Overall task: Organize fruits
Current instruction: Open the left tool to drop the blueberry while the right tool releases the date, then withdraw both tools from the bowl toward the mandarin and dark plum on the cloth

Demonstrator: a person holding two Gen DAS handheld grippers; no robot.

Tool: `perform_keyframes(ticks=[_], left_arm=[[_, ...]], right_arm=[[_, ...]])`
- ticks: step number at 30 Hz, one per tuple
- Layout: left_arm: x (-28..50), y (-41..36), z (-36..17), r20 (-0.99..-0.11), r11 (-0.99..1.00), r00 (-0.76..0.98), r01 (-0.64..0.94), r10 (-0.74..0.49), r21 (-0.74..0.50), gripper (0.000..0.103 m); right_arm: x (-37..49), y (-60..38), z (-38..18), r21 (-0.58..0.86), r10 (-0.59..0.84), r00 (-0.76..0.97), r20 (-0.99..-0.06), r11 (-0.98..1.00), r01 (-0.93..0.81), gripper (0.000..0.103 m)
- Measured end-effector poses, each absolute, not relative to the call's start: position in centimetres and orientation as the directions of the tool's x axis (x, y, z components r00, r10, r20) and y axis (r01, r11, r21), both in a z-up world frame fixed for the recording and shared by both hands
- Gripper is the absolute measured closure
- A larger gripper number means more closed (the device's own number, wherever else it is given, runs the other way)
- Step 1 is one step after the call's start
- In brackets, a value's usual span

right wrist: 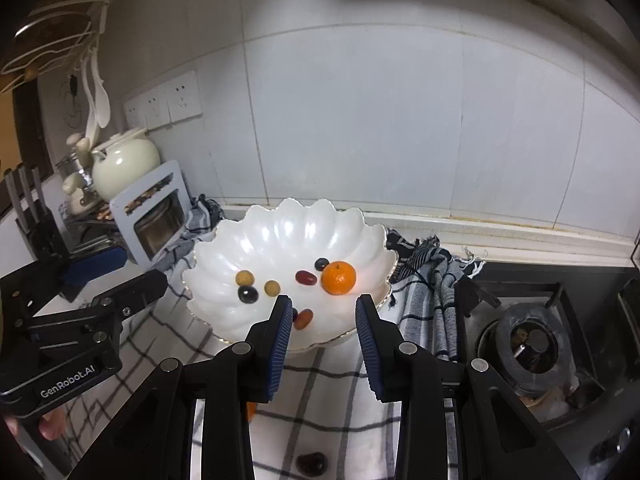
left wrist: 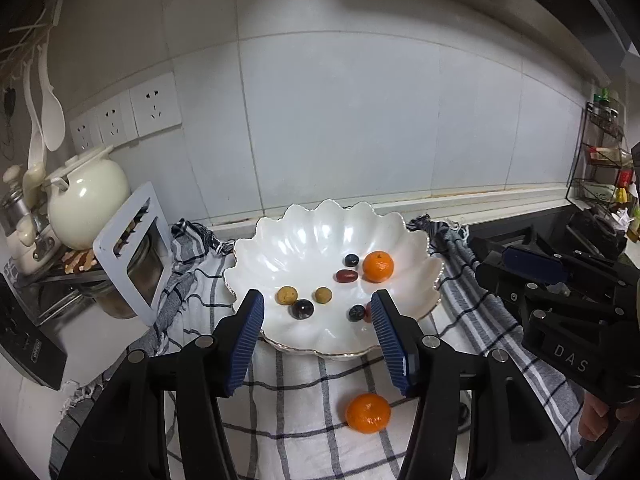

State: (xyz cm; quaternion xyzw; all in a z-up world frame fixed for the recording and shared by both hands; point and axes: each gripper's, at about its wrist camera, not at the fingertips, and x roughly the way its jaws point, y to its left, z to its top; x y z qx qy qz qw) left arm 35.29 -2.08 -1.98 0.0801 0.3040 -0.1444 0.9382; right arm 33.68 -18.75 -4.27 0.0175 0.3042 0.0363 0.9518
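I have both sets of jaws spread with nothing between them, left gripper and right gripper hovering over the near rim of the white scalloped ceramic bowl. Inside it, a small orange tangerine sits at two o'clock, among dark grapes and tan round fruits. A second orange tangerine lies on the checked white cloth covering the bench, at six o'clock from the bowl.
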Motion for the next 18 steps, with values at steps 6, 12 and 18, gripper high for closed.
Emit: perform_keyframes(ticks=[6,12,18], left_arm=[[33.6,-1.6,-1.3,-0.573,0.94,0.786,0.333,-0.234,0.072,0.048],[31.9,-1.3,-1.4,-0.564,0.93,0.789,0.354,-0.242,0.097,0.048],[30.5,-1.2,-2.0,-0.571,0.921,0.78,0.376,-0.256,0.102,0.048]], right_arm=[[31.6,-18.4,-3.5,0.053,0.079,0.828,-0.555,0.997,-0.059,0.069],[29.9,-17.9,-3.5,0.05,0.087,0.828,-0.554,0.996,-0.072,0.069],[28.7,-17.6,-3.9,0.044,0.102,0.825,-0.556,0.995,-0.093,0.069]])
